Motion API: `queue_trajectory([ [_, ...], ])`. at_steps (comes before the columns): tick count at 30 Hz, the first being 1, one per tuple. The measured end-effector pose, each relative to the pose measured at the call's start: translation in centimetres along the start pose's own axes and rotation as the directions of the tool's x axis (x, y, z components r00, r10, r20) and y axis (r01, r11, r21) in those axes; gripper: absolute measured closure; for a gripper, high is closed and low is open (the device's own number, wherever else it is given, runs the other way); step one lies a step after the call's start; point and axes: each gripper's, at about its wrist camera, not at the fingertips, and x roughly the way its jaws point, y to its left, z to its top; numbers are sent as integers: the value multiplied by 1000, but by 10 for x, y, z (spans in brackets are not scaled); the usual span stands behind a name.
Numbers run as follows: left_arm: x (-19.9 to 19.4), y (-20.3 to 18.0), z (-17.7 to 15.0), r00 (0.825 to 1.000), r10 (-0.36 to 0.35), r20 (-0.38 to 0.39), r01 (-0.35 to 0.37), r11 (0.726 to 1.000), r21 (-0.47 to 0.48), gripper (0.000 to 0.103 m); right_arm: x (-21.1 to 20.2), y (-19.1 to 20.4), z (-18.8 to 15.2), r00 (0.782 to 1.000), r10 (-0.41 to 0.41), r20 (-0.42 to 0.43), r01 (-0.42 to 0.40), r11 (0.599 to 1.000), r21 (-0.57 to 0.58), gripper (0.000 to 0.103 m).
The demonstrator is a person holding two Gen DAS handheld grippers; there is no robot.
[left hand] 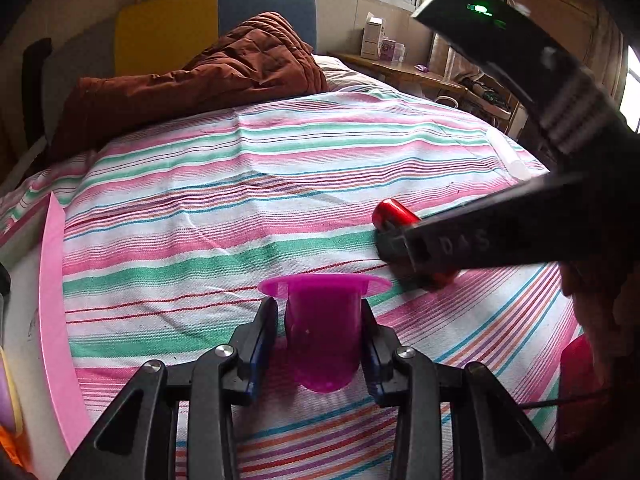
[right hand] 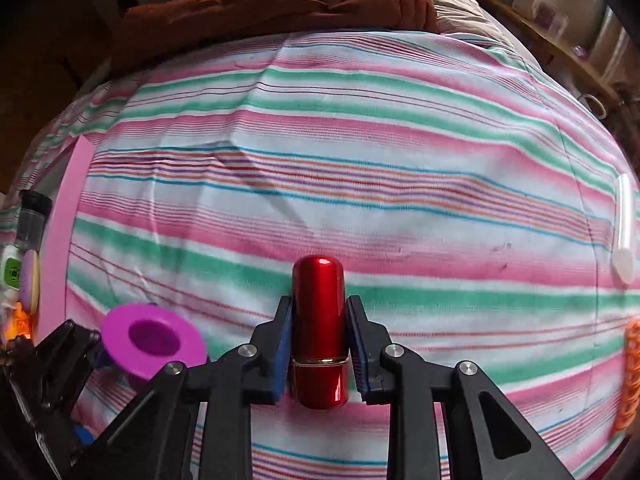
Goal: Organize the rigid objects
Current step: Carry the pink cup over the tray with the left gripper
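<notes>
A magenta plastic cup with a wide flange (left hand: 322, 336) points away from me over the striped bedsheet (left hand: 248, 208), and my left gripper (left hand: 318, 306) is shut on its body. In the right wrist view the cup's mouth (right hand: 154, 338) shows at lower left. A glossy red lipstick tube (right hand: 319, 320) with a gold ring lies lengthwise between the blue pads of my right gripper (right hand: 320, 304), which press on its sides. From the left wrist view the tube's rounded end (left hand: 394, 212) sticks out past the right gripper (left hand: 404, 256), just right of the cup.
A pink board (right hand: 60, 240) runs along the bed's left edge, with small bottles (right hand: 30, 220) beyond it. A clear tube (right hand: 624, 228) and an orange item (right hand: 632, 372) lie at the right edge. A brown quilt (left hand: 224, 68) is heaped at the back.
</notes>
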Motion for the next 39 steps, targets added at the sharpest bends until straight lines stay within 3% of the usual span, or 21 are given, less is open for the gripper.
queue_trajectory([
  [15, 0, -4, -1, 1000, 25, 1, -25, 1000, 18, 65, -1, 7, -12, 999, 2, 41, 0, 998, -64, 76],
  [21, 0, -2, 0, 999, 33, 1, -33, 999, 14, 68, 0, 17, -14, 995, -67, 73, 77, 985, -155, 77],
  [29, -3, 3, 1, 1000, 24, -9, -24, 999, -25, 72, -1, 14, -11, 993, -70, 94, 85, 982, -170, 77],
  [33, -12, 5, 1, 1000, 5, -23, -7, 998, -65, 72, 2, 19, -11, 993, -62, 98, 77, 984, -161, 77],
  [39, -39, -1, 4, 1000, 15, 6, -14, 999, -51, 71, 4, 21, -10, 992, -65, 112, 84, 980, -178, 76],
])
